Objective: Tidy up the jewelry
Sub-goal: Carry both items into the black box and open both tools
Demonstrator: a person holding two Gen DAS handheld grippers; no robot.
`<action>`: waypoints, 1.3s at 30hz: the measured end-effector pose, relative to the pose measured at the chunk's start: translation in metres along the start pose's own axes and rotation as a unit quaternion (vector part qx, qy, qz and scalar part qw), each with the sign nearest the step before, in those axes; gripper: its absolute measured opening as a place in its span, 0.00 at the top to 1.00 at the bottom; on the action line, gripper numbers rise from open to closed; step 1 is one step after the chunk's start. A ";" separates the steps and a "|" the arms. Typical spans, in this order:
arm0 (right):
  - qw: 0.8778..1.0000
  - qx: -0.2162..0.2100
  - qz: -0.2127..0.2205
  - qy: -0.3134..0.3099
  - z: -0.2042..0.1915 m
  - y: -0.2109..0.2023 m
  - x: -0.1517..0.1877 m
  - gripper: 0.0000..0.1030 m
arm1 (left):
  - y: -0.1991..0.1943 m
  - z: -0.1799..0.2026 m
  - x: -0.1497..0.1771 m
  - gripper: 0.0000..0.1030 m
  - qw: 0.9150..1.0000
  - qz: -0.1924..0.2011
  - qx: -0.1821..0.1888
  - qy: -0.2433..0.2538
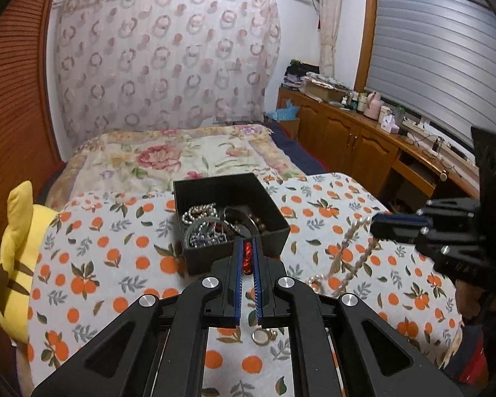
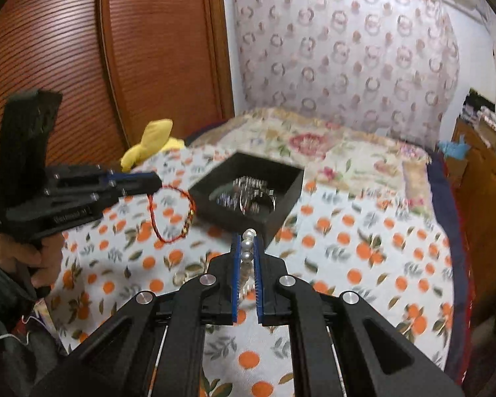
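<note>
A black open box (image 1: 234,251) on the orange-print cloth holds pearl and bead jewelry (image 1: 211,223); it also shows in the right wrist view (image 2: 281,205). My left gripper (image 1: 247,243) is shut on a red cord bracelet (image 1: 247,259), just in front of the box; in the right wrist view the bracelet (image 2: 173,215) hangs as a loop from it (image 2: 150,182). My right gripper (image 2: 247,236) is shut on a pearl necklace (image 2: 248,244), which dangles from it in the left wrist view (image 1: 350,251). Rings (image 1: 263,335) lie on the cloth below my left gripper.
A yellow plush toy (image 1: 15,258) lies at the cloth's left edge. A floral bedspread (image 1: 182,155) stretches behind the box. Wooden cabinets (image 1: 347,132) with clutter stand at the right, a wooden wardrobe (image 2: 115,66) at the left.
</note>
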State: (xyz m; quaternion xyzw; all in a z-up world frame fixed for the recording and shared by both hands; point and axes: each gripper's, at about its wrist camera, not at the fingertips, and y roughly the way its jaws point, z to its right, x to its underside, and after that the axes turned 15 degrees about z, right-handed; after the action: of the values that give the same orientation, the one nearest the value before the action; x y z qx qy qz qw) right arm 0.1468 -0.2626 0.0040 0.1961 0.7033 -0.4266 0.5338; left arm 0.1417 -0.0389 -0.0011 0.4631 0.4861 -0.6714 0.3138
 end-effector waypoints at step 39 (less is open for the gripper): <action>0.990 0.014 0.127 -0.062 0.022 0.025 -0.159 0.92 | 0.068 -0.032 -0.037 0.95 1.000 -0.001 -0.027 0.003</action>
State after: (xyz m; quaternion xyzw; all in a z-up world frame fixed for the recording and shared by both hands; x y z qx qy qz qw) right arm 0.2339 -0.2383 0.1389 0.2641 0.6320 -0.3765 0.6237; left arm 0.2246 -0.0321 0.0050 0.4563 0.5058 -0.6564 0.3242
